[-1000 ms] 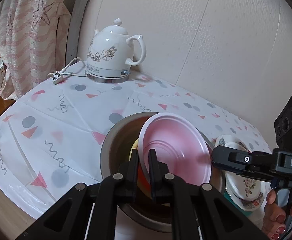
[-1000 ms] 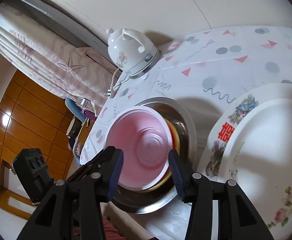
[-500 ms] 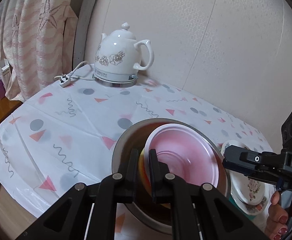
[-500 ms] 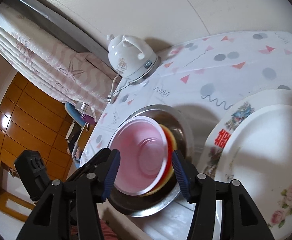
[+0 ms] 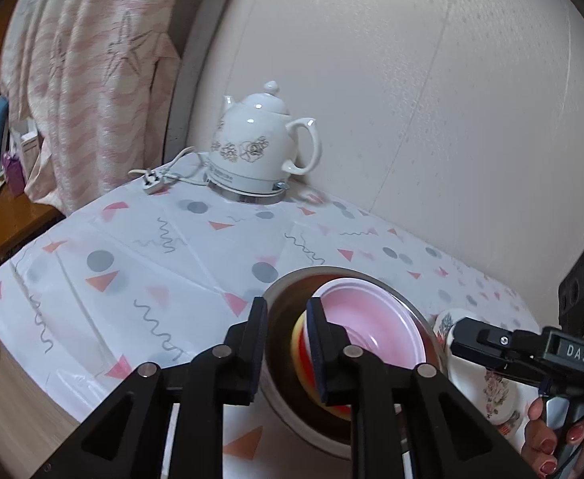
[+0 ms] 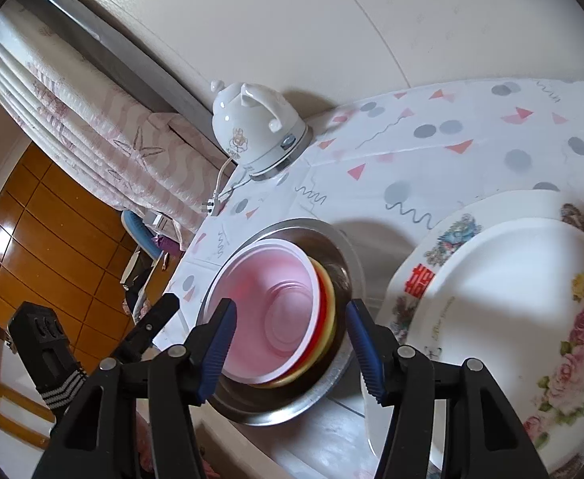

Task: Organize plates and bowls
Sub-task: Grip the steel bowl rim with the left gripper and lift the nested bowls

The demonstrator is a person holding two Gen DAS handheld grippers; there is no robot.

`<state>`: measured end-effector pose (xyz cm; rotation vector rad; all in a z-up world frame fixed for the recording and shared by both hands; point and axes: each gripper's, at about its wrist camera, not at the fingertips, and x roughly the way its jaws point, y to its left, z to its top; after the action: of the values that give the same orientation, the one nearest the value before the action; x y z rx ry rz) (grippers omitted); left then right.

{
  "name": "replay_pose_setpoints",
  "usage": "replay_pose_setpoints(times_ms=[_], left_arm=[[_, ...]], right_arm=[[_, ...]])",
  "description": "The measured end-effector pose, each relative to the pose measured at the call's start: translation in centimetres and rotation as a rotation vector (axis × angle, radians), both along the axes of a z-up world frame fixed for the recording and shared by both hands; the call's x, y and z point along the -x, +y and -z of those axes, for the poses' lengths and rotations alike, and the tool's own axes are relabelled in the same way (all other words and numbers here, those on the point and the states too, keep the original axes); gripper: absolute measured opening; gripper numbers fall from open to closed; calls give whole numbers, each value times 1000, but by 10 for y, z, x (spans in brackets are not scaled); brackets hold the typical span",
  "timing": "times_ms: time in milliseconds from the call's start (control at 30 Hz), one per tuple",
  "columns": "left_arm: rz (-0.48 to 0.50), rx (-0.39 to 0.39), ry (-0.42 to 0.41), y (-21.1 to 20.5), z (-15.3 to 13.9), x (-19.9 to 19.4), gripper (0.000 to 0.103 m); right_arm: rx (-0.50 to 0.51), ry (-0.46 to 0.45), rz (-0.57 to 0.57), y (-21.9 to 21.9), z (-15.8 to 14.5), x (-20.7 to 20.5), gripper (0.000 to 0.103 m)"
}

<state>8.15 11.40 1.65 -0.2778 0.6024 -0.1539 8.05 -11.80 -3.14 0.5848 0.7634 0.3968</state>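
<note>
Pink plastic showed at the centre of both views: a pink bowl (image 5: 366,319) sat nested on a red bowl (image 6: 326,299) and a yellow bowl (image 5: 299,329), the whole stack resting inside a steel basin (image 6: 288,403) on the tabletop (image 5: 140,263), which was covered with a white cloth printed with grey dots, pink triangles and squiggles. The left claw (image 5: 286,353) stood part open with nothing in it; its fingers sat on either side of the basin's near rim, apart from the bowls' edges, though whether either pad touched the rim could not be told. The right claw (image 6: 290,347) was spread wide and empty, hovering in front of the basin with the stacked bowls showing between its fingers. Just right of the basin lay a stack of flowered plates (image 6: 491,319), a white one with roses on top of a larger one bearing a red character; the right claw's body crossed in front of these plates in the left wrist view. Beyond the basin, against the cream wall, stood a white ceramic kettle (image 5: 258,155) on its metal base, its cord and plug (image 5: 152,181) lying on the cloth to the kettle's left. Further left of the kettle hung a pink-striped curtain (image 5: 88,80) with starfish outlines, and an orange wooden floor showed below it.
</note>
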Motion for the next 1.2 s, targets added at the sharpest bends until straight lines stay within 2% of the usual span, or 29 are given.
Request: replay_pose_setpoints(times_ms=[167, 300, 400, 533, 633, 867, 1033, 1200], left_arm=[[5, 70, 52, 10, 13, 1, 24], [-8, 149, 49, 18, 19, 7, 24], [-10, 210, 60, 24, 24, 8, 24], [13, 242, 83, 26, 30, 6, 23], [37, 283, 98, 27, 35, 6, 23], [62, 305, 117, 29, 40, 6, 23], [101, 324, 153, 31, 46, 8, 16], [134, 335, 166, 30, 48, 9, 16]], right_arm=[[11, -20, 15, -13, -6, 5, 60], [52, -40, 81, -31, -16, -1, 60], [84, -26, 106, -39, -18, -10, 60], [134, 9, 92, -38, -14, -28, 60], [186, 39, 67, -30, -8, -42, 54], [281, 60, -3, -7, -3, -61, 41], [349, 91, -50, 4, 3, -73, 35], [333, 120, -89, 7, 14, -78, 32]])
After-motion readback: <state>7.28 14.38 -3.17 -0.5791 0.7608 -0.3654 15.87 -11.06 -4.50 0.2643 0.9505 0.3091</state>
